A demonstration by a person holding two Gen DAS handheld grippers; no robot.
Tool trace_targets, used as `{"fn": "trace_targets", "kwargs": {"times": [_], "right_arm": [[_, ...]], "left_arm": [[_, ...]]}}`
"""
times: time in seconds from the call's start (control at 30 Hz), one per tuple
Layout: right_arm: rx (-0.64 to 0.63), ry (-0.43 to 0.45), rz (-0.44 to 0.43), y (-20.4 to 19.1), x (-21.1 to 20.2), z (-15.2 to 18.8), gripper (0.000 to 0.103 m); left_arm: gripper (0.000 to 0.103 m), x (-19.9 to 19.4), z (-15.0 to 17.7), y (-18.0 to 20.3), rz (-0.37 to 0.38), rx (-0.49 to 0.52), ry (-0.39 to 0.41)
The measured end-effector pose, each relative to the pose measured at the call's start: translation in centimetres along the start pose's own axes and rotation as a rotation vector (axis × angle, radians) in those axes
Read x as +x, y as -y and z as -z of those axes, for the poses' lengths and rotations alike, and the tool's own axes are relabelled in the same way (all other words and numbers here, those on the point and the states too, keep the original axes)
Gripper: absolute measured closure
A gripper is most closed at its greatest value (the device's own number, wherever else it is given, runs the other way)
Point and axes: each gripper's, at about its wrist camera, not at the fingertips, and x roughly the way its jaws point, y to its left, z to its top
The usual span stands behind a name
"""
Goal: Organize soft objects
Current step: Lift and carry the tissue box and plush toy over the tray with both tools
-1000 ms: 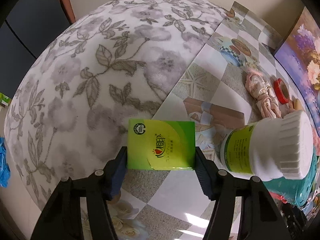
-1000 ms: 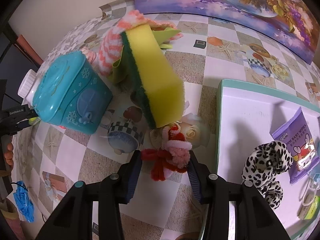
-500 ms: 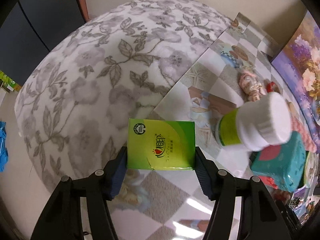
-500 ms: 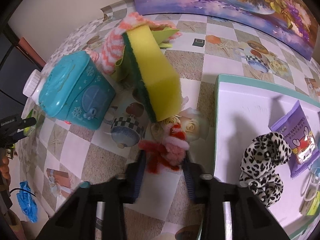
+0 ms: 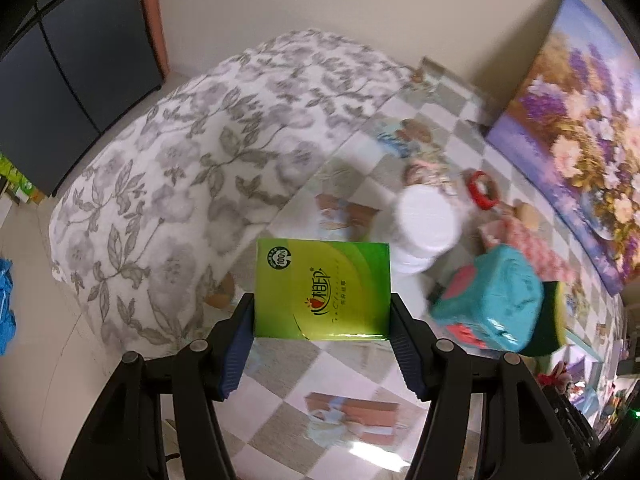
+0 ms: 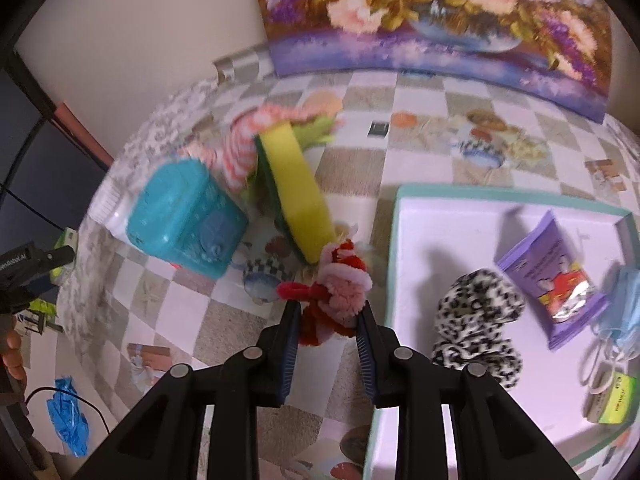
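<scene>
You are holding a green tissue pack (image 5: 323, 290) in the left gripper (image 5: 322, 330), its jaws closed on the pack's two side edges. You are gripping a red and pink fuzzy toy (image 6: 334, 296) in the right gripper (image 6: 328, 320), its jaws narrow and pressing into the toy from both sides.

Progress, as a judgement: the task is partly done. To the right of the right gripper, the tray (image 6: 472, 196) is already holding a leopard-print plush (image 6: 478, 312), a purple wipes pack (image 6: 550, 276) and a blue face mask (image 6: 624, 304). Ahead and to the left of the gripper, a yellow sponge (image 6: 300, 196), a striped cloth (image 6: 240, 152) and a teal box (image 6: 184, 220) are still lying on the checkered tablecloth (image 6: 420, 120), outside the tray. Both held items are also waiting to be placed.

The tissue pack is looking flat and glossy, with its printed face towards the camera. The toy is looking fluffy, bulging above the pads, with red loops hanging between them
</scene>
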Motion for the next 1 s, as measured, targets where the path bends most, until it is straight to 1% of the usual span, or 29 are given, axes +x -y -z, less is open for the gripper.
{"fn": "trace_targets", "kwargs": {"times": [0.13, 0.27, 0.37, 0.5, 0.7, 0.87, 1.0], "right_arm": [[0.02, 0.044, 0.011, 0.8, -1.9, -0.3, 0.074], [0.039, 0.08, 0.028, 1.8, -3.6, -0.6, 0.074], [0.057, 0.103, 0.046, 2.8, -4.7, -0.6, 0.074], [0.076, 0.121, 0.085, 4.5, -5.9, -0.6, 0.074], [0.134, 0.127, 0.13, 7.5, -7.0, -0.3, 0.074], [0.213, 0.117, 0.178, 10.7, -7.7, 0.2, 0.074], [0.275, 0.113, 0.195, 13.2, -8.3, 0.4, 0.074]], "left_arm": [[0.038, -2.4, 0.4, 2.8, 0.035, 0.043, 0.038], [0.038, -4.8, 1.1, 6.3, 0.078, 0.104, 0.072], [0.038, -6.0, 1.8, 9.2, 0.113, 0.152, 0.084], [0.038, -6.7, 3.3, 13.0, 0.151, 0.213, 0.077], [0.038, -6.6, 6.1, 18.2, 0.18, 0.304, 0.057], [0.038, -5.8, 9.0, 22.6, 0.21, 0.391, 0.021], [0.038, -4.7, 11.8, 25.7, 0.241, 0.456, -0.02]]}}
